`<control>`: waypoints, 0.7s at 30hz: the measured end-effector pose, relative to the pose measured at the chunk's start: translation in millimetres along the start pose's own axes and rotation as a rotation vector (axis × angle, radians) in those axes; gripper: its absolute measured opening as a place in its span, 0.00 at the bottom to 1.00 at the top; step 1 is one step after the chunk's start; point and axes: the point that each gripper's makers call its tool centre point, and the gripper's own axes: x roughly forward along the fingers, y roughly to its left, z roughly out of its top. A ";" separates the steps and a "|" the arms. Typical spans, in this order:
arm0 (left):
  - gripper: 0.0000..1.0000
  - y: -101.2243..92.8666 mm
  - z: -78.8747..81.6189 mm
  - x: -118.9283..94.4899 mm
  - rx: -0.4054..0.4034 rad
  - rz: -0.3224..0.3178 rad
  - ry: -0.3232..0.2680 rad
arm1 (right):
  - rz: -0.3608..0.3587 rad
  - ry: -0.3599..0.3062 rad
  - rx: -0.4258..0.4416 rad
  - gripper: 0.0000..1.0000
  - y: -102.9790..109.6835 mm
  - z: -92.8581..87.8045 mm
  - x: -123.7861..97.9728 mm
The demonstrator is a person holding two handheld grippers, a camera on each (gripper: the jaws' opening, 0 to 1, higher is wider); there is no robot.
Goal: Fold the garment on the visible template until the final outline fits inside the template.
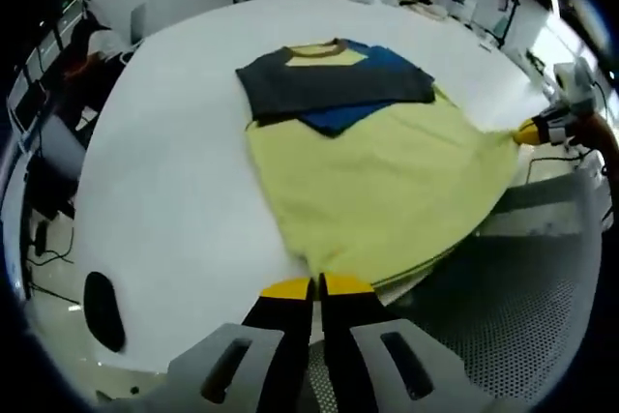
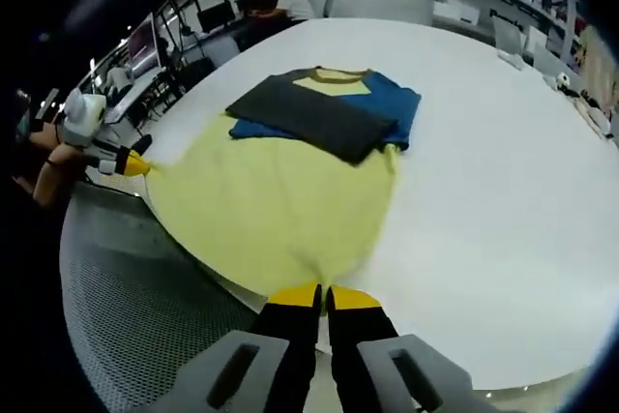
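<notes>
The left gripper (image 1: 316, 285) and the right gripper (image 2: 324, 295) both have their yellow-tipped jaws pressed together, each clamped on a near corner of the garment's (image 1: 387, 186) hem, held well apart, left and right, at the table's near edge.

- The garment (image 1: 377, 191) is a T-shirt with a yellow body, a brownish collar, and sleeves of dark grey and blue.
- It lies flat on the white table (image 1: 174, 191), collar toward the table's middle.
- Both sleeves are folded inward across the chest, the dark grey one on top of the blue.
- Its hem reaches the table's near edge, with both hem corners pulled into points.
</notes>
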 end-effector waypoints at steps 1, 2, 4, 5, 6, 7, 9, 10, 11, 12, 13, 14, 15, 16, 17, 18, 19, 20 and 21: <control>0.00 1.3 2.6 -0.4 -0.002 0.002 -0.007 | 0.004 -0.015 0.004 0.00 0.1 5.2 -2.1; 0.00 2.7 5.2 -0.9 -0.005 0.005 -0.013 | 0.007 -0.029 0.012 0.00 -0.1 10.2 -4.1; 0.00 6.8 12.7 -3.1 -0.007 0.012 -0.033 | 0.011 -0.059 0.023 0.00 -2.2 22.3 -8.9; 0.00 8.0 15.2 -4.0 -0.007 0.015 -0.038 | 0.010 -0.068 0.025 0.00 -3.3 26.0 -10.1; 0.00 9.3 18.1 -4.9 -0.004 0.017 -0.043 | 0.007 -0.077 0.025 0.00 -5.0 31.4 -11.6; 0.01 11.0 22.8 -6.5 0.000 0.021 -0.053 | 0.004 -0.083 0.024 0.00 -5.9 34.7 -12.5; 0.01 15.0 30.6 -8.8 -0.001 0.028 -0.070 | 0.006 -0.096 0.020 0.00 -6.1 42.8 -14.5; 0.01 16.6 33.9 -9.7 -0.002 0.030 -0.077 | 0.009 -0.103 0.018 0.00 -6.3 46.3 -15.1; 0.01 17.8 37.4 -10.8 -0.003 0.031 -0.085 | 0.009 -0.109 0.016 0.00 -6.6 49.9 -15.8; 0.01 18.9 40.9 -11.8 -0.004 0.033 -0.093 | 0.009 -0.115 0.014 0.00 -7.0 53.1 -16.2; 0.01 21.0 46.1 -13.1 -0.005 0.036 -0.104 | 0.006 -0.122 0.017 0.00 -8.1 57.7 -16.8; 0.01 21.9 49.5 -13.8 -0.003 0.038 -0.110 | 0.003 -0.128 0.018 0.00 -9.2 60.9 -17.1; 0.01 23.0 53.9 -15.1 0.000 0.040 -0.117 | -0.001 -0.136 0.015 0.00 -10.6 65.2 -17.9; 0.01 23.5 56.7 -15.9 0.002 0.041 -0.121 | -0.005 -0.140 0.014 0.00 -12.0 67.8 -18.1; 0.01 24.3 61.0 -16.7 0.005 0.042 -0.130 | -0.009 -0.145 0.012 0.00 -13.6 71.3 -18.4; 0.01 25.0 64.0 -17.2 0.005 0.043 -0.135 | -0.012 -0.148 0.011 0.00 -14.4 73.9 -18.9; 0.01 25.8 67.2 -17.4 0.007 0.044 -0.141 | -0.016 -0.154 0.008 0.00 -15.3 78.4 -19.4; 0.01 27.3 71.4 -17.4 0.010 0.046 -0.147 | -0.017 -0.161 0.005 0.00 -16.0 81.8 -19.2; 0.01 28.6 74.2 -17.2 0.012 0.049 -0.151 | -0.018 -0.168 0.007 0.00 -16.9 85.5 -18.9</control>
